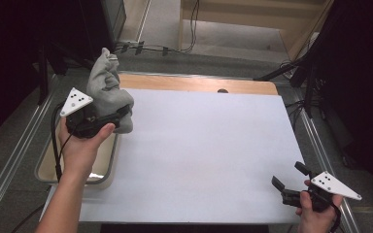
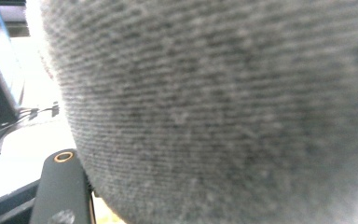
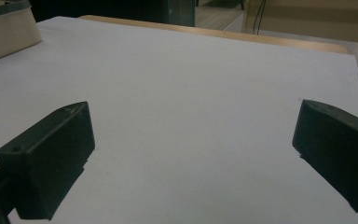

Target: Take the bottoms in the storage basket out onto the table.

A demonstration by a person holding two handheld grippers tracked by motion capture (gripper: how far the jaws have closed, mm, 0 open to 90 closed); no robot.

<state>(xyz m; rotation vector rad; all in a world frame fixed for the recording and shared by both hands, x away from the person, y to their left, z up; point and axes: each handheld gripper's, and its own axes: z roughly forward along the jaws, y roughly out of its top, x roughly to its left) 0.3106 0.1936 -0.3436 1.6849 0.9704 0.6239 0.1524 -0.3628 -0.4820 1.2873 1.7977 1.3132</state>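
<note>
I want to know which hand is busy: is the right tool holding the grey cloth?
No, the right tool hangs open over the bare white table, while the grey cloth is held by the left tool.

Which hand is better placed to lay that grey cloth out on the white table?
Left. Its hand-held gripper is clamped on the grey cloth, lifted at the white table edge beside the tray. The right hand-held gripper is open, far off at the near right corner.

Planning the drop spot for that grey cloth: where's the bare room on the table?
The white sheet is bare from the wooden edge at the far side to the near edge, between the tray and the right hand-held gripper, whose jaws stand open. Crowded only at the left edge, where the left hand-held gripper holds the grey cloth above the tray.
</note>
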